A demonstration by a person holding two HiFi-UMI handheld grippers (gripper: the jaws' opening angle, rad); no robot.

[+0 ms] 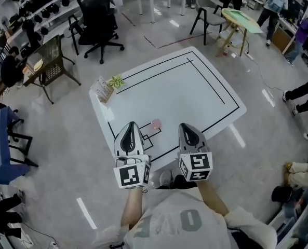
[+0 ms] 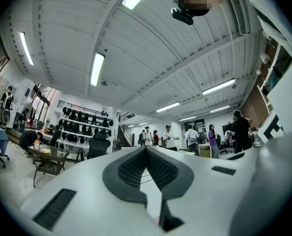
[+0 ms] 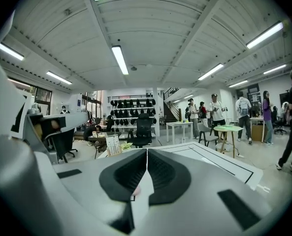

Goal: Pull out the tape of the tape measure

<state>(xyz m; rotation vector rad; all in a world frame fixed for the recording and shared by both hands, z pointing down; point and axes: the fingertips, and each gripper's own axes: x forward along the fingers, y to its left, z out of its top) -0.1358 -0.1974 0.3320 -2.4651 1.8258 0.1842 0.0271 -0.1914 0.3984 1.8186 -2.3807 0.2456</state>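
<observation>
A small pink tape measure (image 1: 156, 123) lies on the white table (image 1: 195, 95) near its front edge, inside thin black outlines. My left gripper (image 1: 131, 124) hovers just left of it and my right gripper (image 1: 185, 125) just right of it, both over the table's front edge. Both are shut with nothing between the jaws. In the left gripper view the dark pads (image 2: 136, 168) meet in a closed line. In the right gripper view the pads (image 3: 163, 173) are closed too, and a bit of the pink tape measure (image 3: 138, 190) shows through the slit below them.
A card stand (image 1: 103, 89) and a small green plant (image 1: 115, 81) sit at the table's left corner. A black office chair (image 1: 97, 19), a wicker chair (image 1: 50, 61) and a blue table (image 1: 0, 144) stand to the left. People (image 1: 304, 95) stand at the right.
</observation>
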